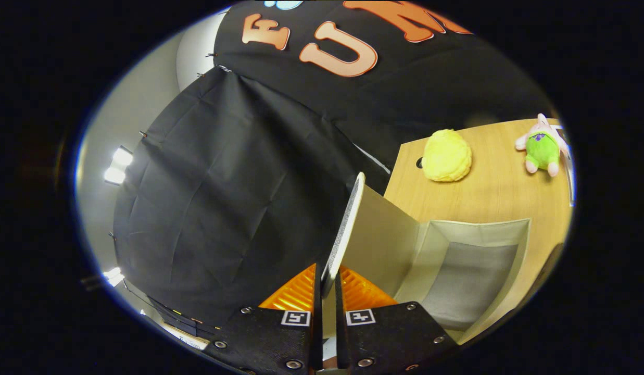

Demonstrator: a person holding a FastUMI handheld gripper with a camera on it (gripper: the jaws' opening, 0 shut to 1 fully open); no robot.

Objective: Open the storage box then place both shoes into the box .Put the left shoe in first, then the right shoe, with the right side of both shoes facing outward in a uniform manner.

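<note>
My gripper [327,289] is shut on the lid [348,224] of the storage box, both orange fingers [293,291] pressing on its edge. The lid stands swung up, seen nearly edge-on, with its pale inner face turned toward the box. The beige fabric storage box [519,245] lies open just to the right of the fingers, its grey bottom [470,284] bare. The box rests on a wooden table [499,187].
Beyond the box on the table sit a yellow plush toy [446,155] and a green-and-pink plush toy [543,146]. The black cloth wall [223,198] hangs to the left and behind. Bright lamps [117,166] glow at the far left.
</note>
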